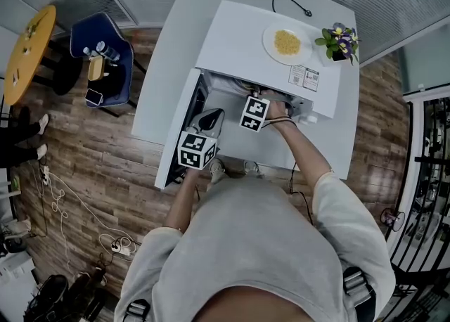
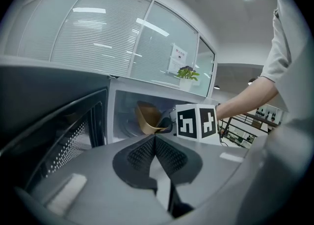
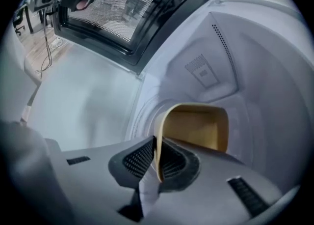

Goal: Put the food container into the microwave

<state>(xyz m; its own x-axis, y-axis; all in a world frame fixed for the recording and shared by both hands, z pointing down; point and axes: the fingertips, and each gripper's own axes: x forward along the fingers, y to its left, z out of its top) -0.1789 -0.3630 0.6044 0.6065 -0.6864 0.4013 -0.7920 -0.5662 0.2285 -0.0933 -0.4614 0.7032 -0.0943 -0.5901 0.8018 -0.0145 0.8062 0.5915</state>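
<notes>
The food container [image 3: 196, 128] is a tan, open-topped tub, tipped on its side inside the cavity of the white microwave [image 1: 260, 39]. My right gripper [image 3: 156, 157] reaches into the cavity and is shut on the container's rim. In the left gripper view the same container [image 2: 147, 117] shows in the cavity, beside the right gripper's marker cube [image 2: 196, 121]. My left gripper [image 2: 155, 143] is shut with nothing between its jaws and hovers in front of the opening, next to the open door [image 2: 54, 121].
The microwave door [image 1: 179, 131] swings out to the left. A plate of yellow food [image 1: 287, 43] and a small flower pot [image 1: 339, 41] stand on top of the microwave. A black cable [image 1: 290, 4] lies on the white table behind. A blue chair [image 1: 105, 67] stands at the left.
</notes>
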